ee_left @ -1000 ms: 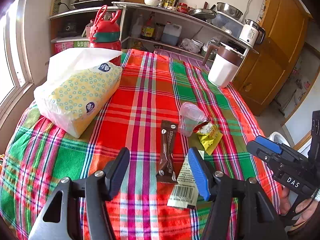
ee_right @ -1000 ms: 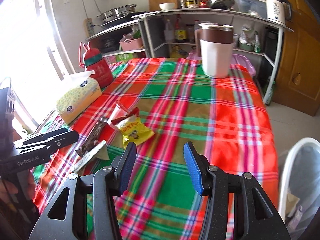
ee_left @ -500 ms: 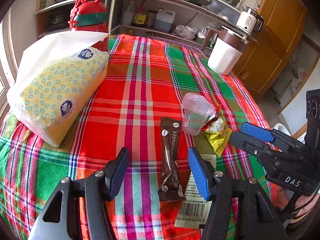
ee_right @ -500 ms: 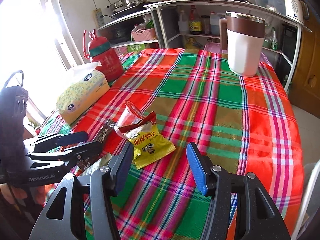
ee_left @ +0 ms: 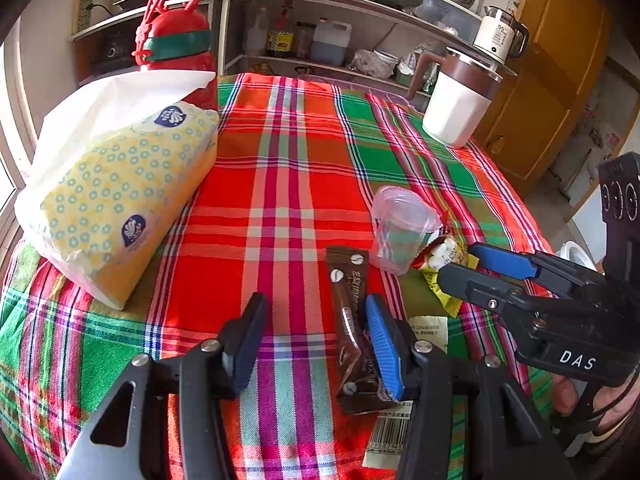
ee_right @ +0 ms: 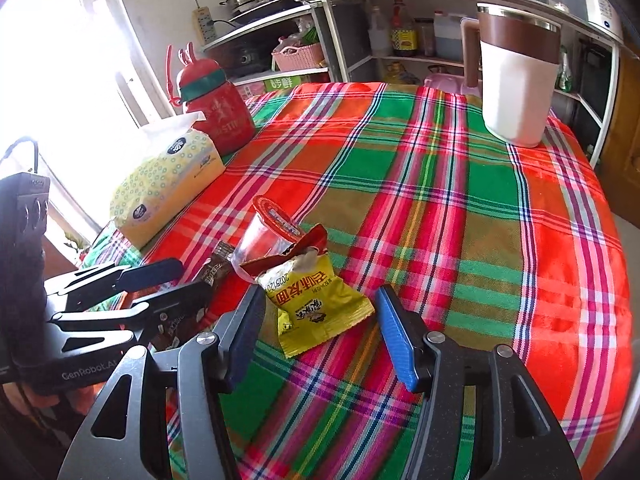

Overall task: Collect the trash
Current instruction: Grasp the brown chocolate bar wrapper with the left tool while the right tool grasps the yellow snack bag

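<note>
The left claw hangs low over the tabletop, which is covered by a red, green and pink plaid cloth; its jaws stand wide apart and hold nothing. A long brown glossy snack wrapper lies flat on the cloth with its near half just inside the right-hand blue pad, though whether the pad touches it cannot be told. Under that wrapper's near end lies a pale paper wrapper with a barcode. Just beyond the brown wrapper a clear plastic cup lies tilted on its side, touching a crumpled yellow snack packet with a torn red top.

The right claw is also spread wide and empty, with the yellow packet lying on the cloth between its two fingers, nearer the left one. In the left wrist view this claw reaches in from the right, its tips beside the packet.

Farther back on the left sits a yellow-patterned soft pack of tissues, with a red and green bottle right behind it. A white jug with a brown lid stands at the far right of the tabletop, well apart from the litter
</note>
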Action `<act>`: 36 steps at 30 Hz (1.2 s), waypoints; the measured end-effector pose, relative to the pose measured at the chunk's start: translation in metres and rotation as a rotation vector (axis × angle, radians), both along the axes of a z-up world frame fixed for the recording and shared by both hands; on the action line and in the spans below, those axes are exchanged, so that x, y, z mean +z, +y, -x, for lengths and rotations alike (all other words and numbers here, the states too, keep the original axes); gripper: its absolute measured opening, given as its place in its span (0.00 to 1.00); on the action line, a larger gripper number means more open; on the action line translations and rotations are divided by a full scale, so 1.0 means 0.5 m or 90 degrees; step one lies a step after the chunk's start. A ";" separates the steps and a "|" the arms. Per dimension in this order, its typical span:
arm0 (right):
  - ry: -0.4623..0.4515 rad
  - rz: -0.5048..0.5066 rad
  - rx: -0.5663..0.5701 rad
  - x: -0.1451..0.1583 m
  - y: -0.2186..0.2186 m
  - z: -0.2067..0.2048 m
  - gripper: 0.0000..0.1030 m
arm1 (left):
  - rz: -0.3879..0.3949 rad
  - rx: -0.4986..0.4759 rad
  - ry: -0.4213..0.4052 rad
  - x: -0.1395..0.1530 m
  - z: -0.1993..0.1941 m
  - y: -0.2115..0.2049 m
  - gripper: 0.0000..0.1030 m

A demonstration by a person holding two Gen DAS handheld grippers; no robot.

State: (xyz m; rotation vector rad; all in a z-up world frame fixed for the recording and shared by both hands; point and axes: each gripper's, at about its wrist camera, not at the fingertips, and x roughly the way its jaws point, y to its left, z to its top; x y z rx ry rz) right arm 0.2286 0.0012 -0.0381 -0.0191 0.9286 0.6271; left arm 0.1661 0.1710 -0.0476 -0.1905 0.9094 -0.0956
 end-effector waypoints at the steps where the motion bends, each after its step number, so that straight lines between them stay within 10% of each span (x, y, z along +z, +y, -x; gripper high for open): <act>1: 0.001 -0.001 -0.002 0.000 -0.001 -0.002 0.56 | 0.003 0.000 0.002 0.001 0.000 0.001 0.51; 18: -0.001 -0.006 -0.006 -0.004 -0.011 0.011 0.39 | -0.046 -0.007 -0.001 -0.001 -0.004 -0.018 0.52; 26: -0.006 -0.027 -0.029 0.003 -0.038 0.018 0.30 | -0.069 0.020 0.000 -0.001 -0.001 -0.011 0.25; 28: -0.009 -0.029 -0.036 0.005 -0.044 0.020 0.05 | -0.069 0.028 0.000 -0.001 0.001 -0.007 0.20; 36: -0.003 -0.067 -0.052 0.013 -0.061 0.014 0.05 | -0.052 0.038 -0.001 -0.001 0.012 -0.001 0.20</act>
